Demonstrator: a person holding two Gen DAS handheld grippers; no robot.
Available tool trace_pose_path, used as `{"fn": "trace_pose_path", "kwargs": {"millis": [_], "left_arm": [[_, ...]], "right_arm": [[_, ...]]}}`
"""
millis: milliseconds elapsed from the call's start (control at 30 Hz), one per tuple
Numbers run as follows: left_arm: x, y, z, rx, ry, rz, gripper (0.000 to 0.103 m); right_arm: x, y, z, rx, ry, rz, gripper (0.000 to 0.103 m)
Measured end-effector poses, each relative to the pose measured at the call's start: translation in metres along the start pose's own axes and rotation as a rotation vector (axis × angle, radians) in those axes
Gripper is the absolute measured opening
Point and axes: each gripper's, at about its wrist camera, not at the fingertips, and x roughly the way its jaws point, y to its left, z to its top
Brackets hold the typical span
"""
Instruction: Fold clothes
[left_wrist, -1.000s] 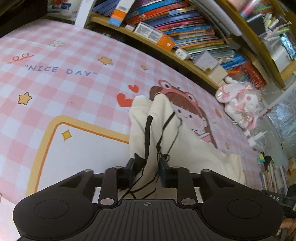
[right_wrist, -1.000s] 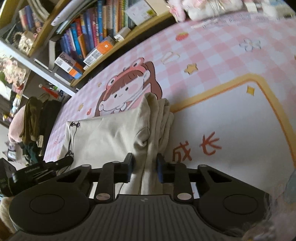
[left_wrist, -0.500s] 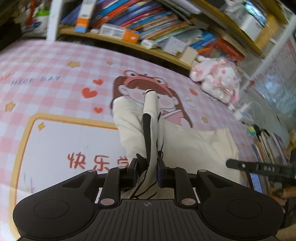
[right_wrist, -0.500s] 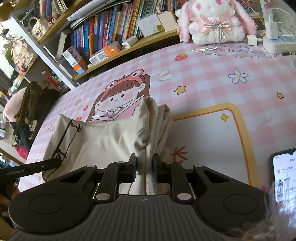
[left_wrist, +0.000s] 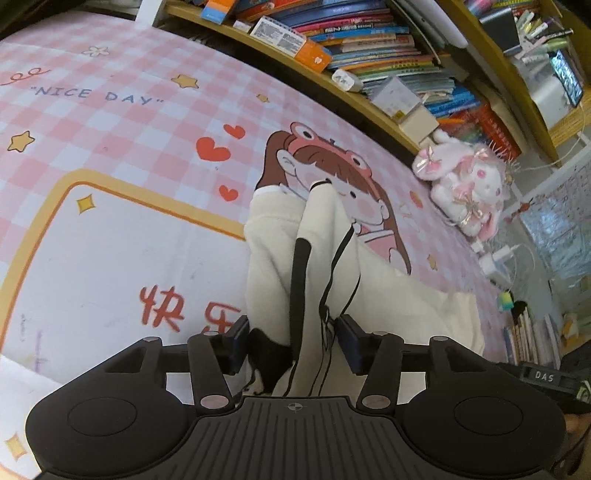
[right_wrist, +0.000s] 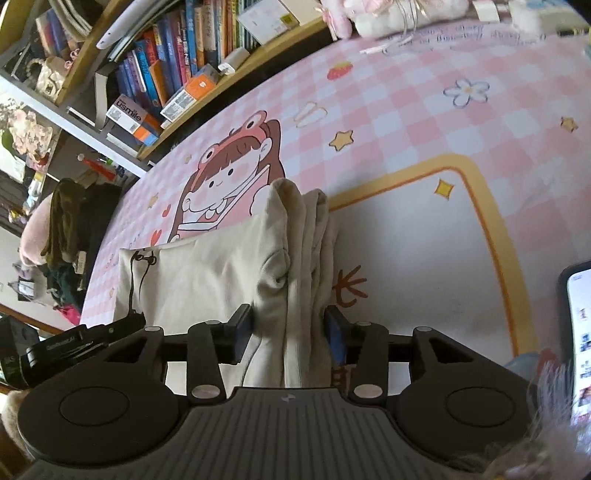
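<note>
Both jaws have spread; cream garment (left_wrist: 317, 266) sits loosely between left gripper (left_wrist: 293, 341) and right gripper (right_wrist: 290, 334).

Two close wrist views, shared garment (left_wrist: 280, 266)

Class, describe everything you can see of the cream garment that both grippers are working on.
The cream garment looks like soft knit cloth with thin black line drawing and a broad black stripe. Most of it lies flat on the pink checked mat, partly over the printed cartoon girl. Two bunched ridges of it stand up: one between the open fingers of the left gripper, one between those of the right gripper. The cloth fills each gap loosely; neither gripper looks clamped.
</note>
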Motion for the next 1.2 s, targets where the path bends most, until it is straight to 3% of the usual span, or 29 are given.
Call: {"fn": "trace_pose_path", "kwargs": {"millis": [67, 100, 167, 233, 333, 467, 533, 733, 1067, 1200], "left_arm": [[0.000, -0.002, -0.002, -0.006, -0.013, 0.005, 0.043], [0.000, -0.005, -0.003, -0.001, -0.016, 0.011, 0.031], [-0.002, -0.012, -0.005, 0.021, -0.027, 0.022, 0.022], [-0.007, -0.022, -0.007, 0.076, -0.038, 0.030, 0.020], [-0.011, -0.026, -0.010, 0.101, -0.027, 0.023, 0.021], [-0.006, -0.017, -0.009, 0.053, -0.008, 0.017, 0.026], [-0.004, -0.017, -0.008, 0.058, 0.002, 0.023, 0.029], [0.002, -0.011, -0.010, 0.029, 0.014, 0.026, 0.034], [0.004, -0.011, -0.009, 0.021, 0.014, 0.032, 0.036], [0.004, -0.012, -0.010, 0.025, 0.013, 0.019, 0.045]], "right_arm": [[0.002, 0.001, 0.000, 0.007, -0.004, -0.003, 0.040], [0.003, 0.003, 0.000, 0.002, -0.005, -0.007, 0.036], [0.002, 0.010, -0.001, -0.044, -0.014, -0.019, 0.029], [-0.004, 0.019, -0.002, -0.118, -0.046, -0.029, 0.021], [-0.013, 0.027, -0.003, -0.202, -0.087, -0.039, 0.020], [-0.009, 0.015, 0.000, -0.144, -0.054, -0.038, 0.021], [-0.006, 0.012, 0.001, -0.124, -0.039, -0.040, 0.029], [-0.001, 0.006, 0.001, -0.082, -0.011, -0.031, 0.038], [-0.003, 0.003, 0.000, -0.057, -0.005, -0.038, 0.042], [-0.007, 0.000, -0.001, -0.049, -0.002, -0.043, 0.046]]}}
